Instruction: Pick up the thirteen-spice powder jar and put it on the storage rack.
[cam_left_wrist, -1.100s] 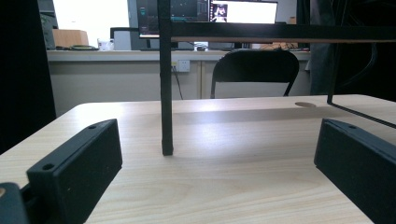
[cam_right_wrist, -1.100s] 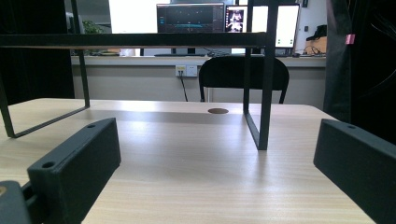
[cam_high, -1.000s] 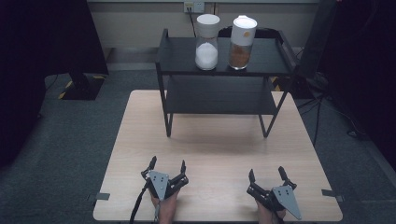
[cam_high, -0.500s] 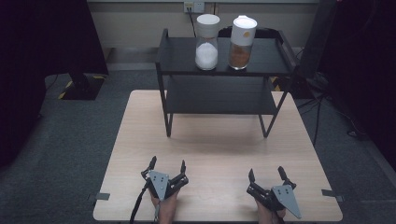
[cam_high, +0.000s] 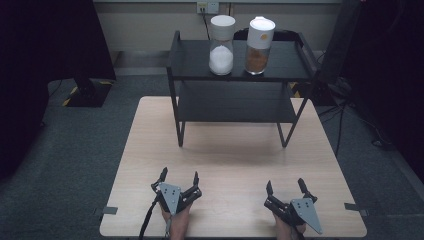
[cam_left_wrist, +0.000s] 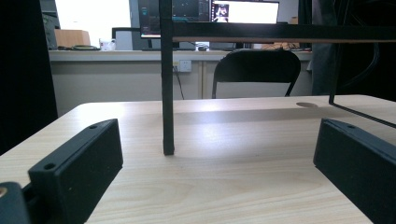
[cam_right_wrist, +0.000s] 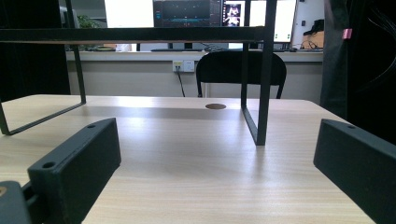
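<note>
two jars stand side by side on the top shelf of the black rack (cam_high: 280, 75), well apart from both hands: a white-filled jar (cam_high: 221, 45) and a brown-filled jar (cam_high: 259, 46). probably rigid, smooth and fairly heavy; grip mid-body, below the lid. left gripper (cam_high: 178, 178) and right gripper (cam_high: 286, 186) rest spread wide, empty. whether they're glass or plastic is unclear.
</note>
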